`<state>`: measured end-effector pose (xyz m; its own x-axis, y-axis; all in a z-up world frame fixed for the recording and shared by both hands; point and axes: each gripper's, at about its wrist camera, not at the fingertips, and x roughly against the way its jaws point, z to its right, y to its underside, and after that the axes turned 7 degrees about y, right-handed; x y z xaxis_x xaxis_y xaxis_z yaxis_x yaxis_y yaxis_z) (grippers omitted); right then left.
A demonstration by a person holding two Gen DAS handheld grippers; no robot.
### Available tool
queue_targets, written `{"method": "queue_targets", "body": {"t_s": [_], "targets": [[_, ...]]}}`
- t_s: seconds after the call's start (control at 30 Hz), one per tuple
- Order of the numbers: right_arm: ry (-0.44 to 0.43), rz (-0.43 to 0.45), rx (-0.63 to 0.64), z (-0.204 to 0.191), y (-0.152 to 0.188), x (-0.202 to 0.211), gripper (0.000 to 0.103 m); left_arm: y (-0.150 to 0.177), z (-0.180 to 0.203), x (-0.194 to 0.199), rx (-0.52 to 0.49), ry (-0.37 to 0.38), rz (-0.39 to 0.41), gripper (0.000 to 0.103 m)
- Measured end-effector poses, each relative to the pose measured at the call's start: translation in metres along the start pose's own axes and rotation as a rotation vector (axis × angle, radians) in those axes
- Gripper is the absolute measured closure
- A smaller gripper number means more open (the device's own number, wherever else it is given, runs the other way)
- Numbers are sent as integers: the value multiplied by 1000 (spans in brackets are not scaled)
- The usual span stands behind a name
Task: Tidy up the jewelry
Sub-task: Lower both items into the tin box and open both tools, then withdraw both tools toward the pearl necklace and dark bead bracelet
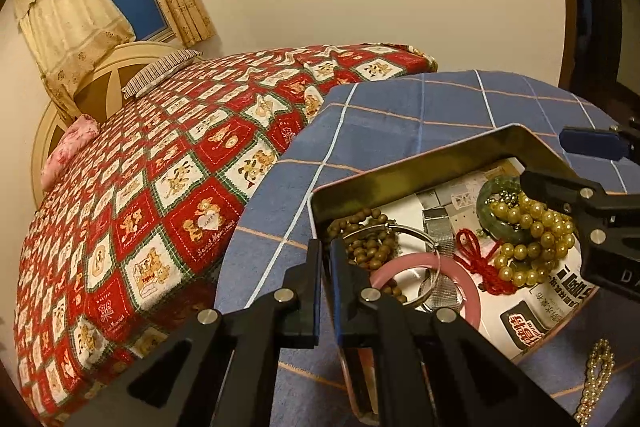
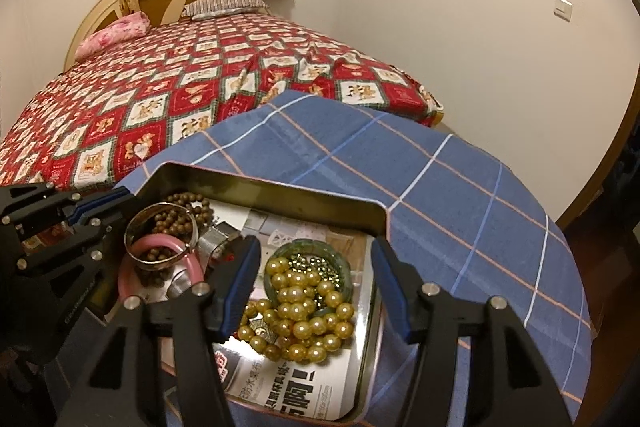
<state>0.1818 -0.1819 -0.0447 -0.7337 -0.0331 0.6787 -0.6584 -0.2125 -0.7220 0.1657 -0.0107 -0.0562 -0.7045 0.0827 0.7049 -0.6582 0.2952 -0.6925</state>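
Note:
A metal tin (image 1: 408,167) (image 2: 280,187) sits on the blue checked cloth (image 1: 400,115) (image 2: 460,195). It holds a gold pearl necklace (image 1: 532,247) (image 2: 304,315), a green jade bangle (image 1: 498,211) (image 2: 308,251), brown wooden beads (image 1: 364,239) (image 2: 180,223), a pink bangle (image 1: 424,267) (image 2: 160,243), a silver bangle (image 2: 160,227), a mesh watch band (image 1: 438,231) and a red knot cord (image 1: 476,259). My left gripper (image 1: 326,267) is shut on the tin's left wall. My right gripper (image 2: 316,267) is open over the pearls, its fingers (image 2: 244,267) on either side of them.
A bed with a red patterned quilt (image 1: 160,187) (image 2: 160,87) lies beyond the cloth. A second pearl strand (image 1: 596,379) lies on the cloth outside the tin. Printed paper (image 2: 280,379) lines the tin floor.

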Motion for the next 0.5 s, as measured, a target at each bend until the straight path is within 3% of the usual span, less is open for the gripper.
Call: {"method": "queue_targets", "body": {"t_s": [0.07, 0.1, 0.13, 0.17, 0.2, 0.27, 0.5], "targets": [[1, 1, -11, 2, 1, 1, 39, 0, -2, 3, 8, 8, 6, 98], [2, 4, -15, 3, 1, 2, 38, 0, -2, 3, 10, 10, 8, 91], [5, 6, -18, 3, 1, 3, 37, 0, -2, 4, 11, 8, 9, 68], [6, 8, -19, 3, 2, 4, 36, 0, -3, 7, 17, 1, 21, 53], [6, 8, -19, 3, 2, 4, 36, 0, -3, 10, 20, -7, 37, 28], [9, 12, -16, 2, 2, 6, 36, 0, -2, 17, 13, -9, 70, 25], [12, 20, -12, 1, 5, 13, 33, 0, 6, 23, -17, -37, 51, 25]]}}
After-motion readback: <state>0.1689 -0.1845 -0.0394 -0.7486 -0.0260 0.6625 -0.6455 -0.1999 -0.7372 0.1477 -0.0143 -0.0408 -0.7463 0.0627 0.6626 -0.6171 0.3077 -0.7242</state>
